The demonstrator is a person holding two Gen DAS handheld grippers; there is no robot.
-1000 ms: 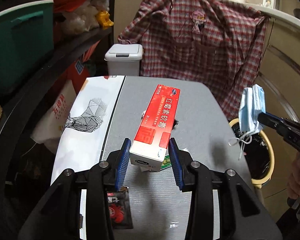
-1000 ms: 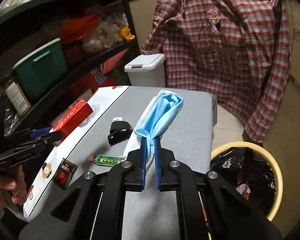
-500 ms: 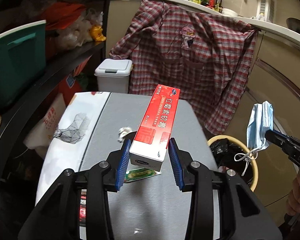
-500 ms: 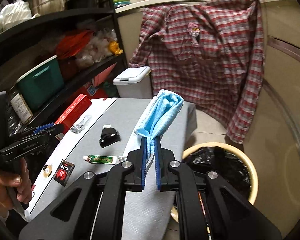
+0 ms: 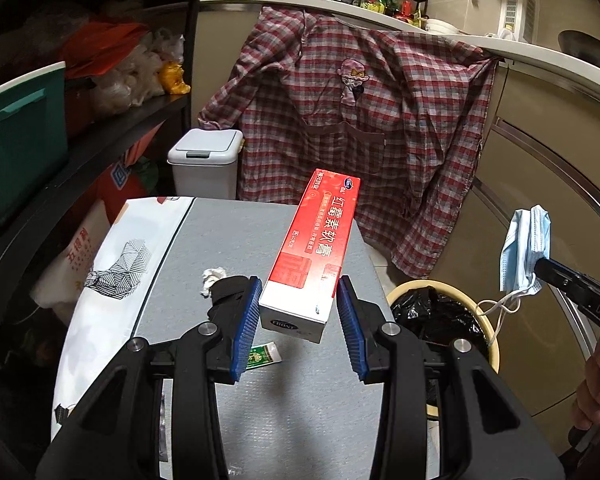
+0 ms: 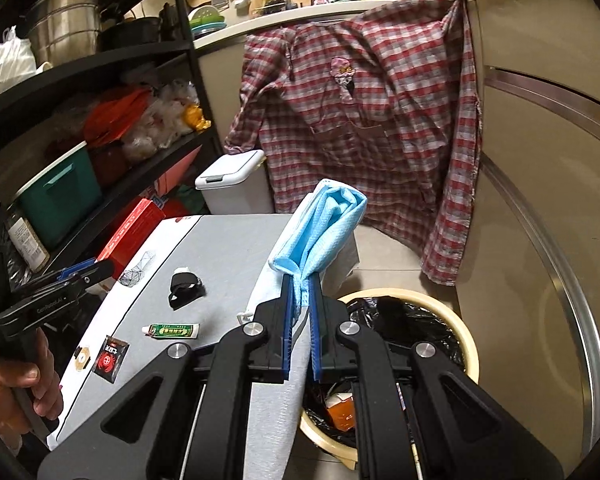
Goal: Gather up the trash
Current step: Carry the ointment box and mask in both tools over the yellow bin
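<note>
Red box (image 5: 314,256): clamped in left gripper (image 5: 298,324), raised over grey table (image 5: 300,420). Blue mask (image 6: 320,228): pinched in right gripper (image 6: 300,320), beside bin (image 6: 470,354) at table's right. On table: tube (image 6: 172,331), sachet (image 6: 110,358), black scrap (image 6: 185,289).

Your left claw (image 5: 298,322) is clamped on the red box (image 5: 314,250), raised, while your right claw (image 6: 300,320) pinches the blue mask (image 6: 320,228).

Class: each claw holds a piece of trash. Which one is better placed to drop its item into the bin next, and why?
The right claw. Its blue face mask hangs beside the table edge, close above the yellow bin. The left claw holds the red ointment box over the grey table, farther from the bin.
</note>
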